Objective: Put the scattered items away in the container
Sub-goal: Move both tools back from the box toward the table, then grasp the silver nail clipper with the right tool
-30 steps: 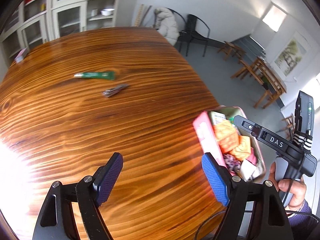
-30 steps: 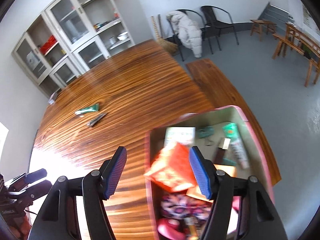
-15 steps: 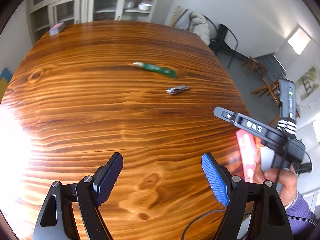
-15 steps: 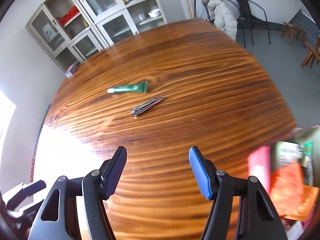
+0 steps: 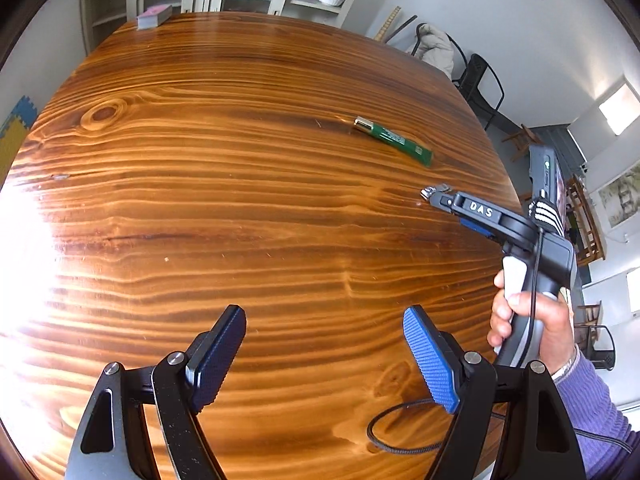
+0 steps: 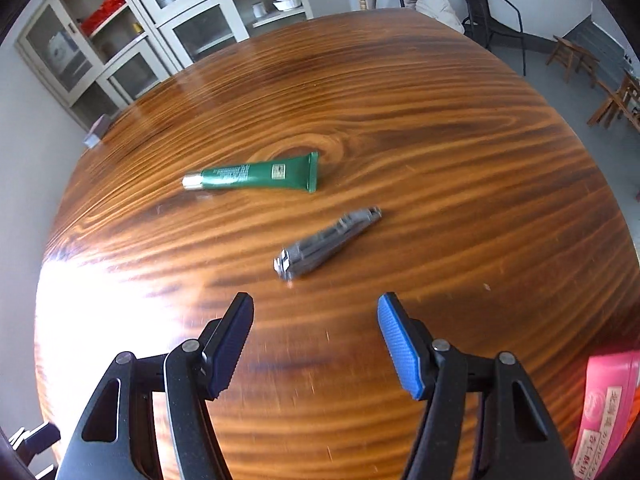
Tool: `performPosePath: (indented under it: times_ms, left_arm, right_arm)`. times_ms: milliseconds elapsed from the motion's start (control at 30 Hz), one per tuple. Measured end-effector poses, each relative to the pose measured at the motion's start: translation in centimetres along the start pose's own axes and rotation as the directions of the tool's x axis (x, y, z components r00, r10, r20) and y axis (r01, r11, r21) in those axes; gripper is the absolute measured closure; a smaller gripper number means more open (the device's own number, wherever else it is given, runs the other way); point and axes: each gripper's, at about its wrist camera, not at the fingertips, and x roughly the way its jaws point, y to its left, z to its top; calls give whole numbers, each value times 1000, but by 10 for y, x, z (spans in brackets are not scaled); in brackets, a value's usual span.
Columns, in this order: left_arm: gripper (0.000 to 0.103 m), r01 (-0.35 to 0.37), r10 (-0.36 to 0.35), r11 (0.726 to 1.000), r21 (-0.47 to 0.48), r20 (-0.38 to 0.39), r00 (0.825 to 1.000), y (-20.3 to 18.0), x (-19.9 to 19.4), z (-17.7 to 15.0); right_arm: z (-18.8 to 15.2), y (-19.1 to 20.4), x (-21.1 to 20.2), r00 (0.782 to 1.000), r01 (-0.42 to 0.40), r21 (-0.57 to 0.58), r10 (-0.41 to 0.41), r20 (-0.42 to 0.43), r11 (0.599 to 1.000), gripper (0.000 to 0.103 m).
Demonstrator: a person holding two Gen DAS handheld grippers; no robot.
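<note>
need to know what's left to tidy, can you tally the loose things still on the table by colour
green: 1, the tube
silver metal: 1, the nail clipper
pink and grey: 1, the small box at the far table edge
total: 3

The pink container is not counted.

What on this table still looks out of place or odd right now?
Two loose items lie on the bare wooden table instead of in the pink container at its edge: a green tube and, just in front of it, a metal nail clipper. Both lie flat and apart. Nothing looks spilled or damaged.
</note>
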Motion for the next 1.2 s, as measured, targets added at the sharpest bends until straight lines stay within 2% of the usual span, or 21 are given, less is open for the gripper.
performPosePath:
  times_ms: [200, 300, 367, 433, 467, 533, 700, 967, 1200]
  left_arm:
    - [20, 7, -7, 1000, 10, -17, 1000, 9, 9, 14]
    - [20, 4, -4, 1000, 23, -25, 1000, 9, 14, 21]
    - [20, 7, -7, 1000, 27, -30, 1000, 8, 19, 26]
    - [20, 10, -9, 999, 33, -33, 999, 5, 23, 31]
    - [20, 12, -11, 999, 40, -35, 999, 2, 26, 34]
    - [20, 16, -14, 998, 54, -38, 999, -3, 31, 40]
    - [20, 28, -23, 992, 120, -43, 999, -25, 46, 56]
    - [20, -1, 4, 958, 288, -12, 1000, -61, 75, 88]
    - [20, -37, 30, 919, 393, 23, 999, -75, 107, 127]
  right_arm:
    - [13, 14, 20, 998, 60, -23, -59, 10, 998, 34]
    - [14, 21, 25, 993, 115, -70, -112, 37, 991, 35]
    - [11, 25, 23, 989, 146, -97, -141, 52, 985, 42]
    - [6, 26, 19, 984, 169, -123, -162, 69, 978, 55]
    - [4, 25, 18, 985, 164, -129, -155, 72, 978, 58]
    - [1, 21, 13, 986, 160, -136, -152, 73, 978, 71]
    - [-4, 3, 3, 992, 121, -118, -116, 53, 986, 87]
    - [-13, -23, -9, 997, 68, -81, -66, 29, 994, 88]
    - [-18, -40, -13, 998, 57, -49, -57, 11, 997, 88]
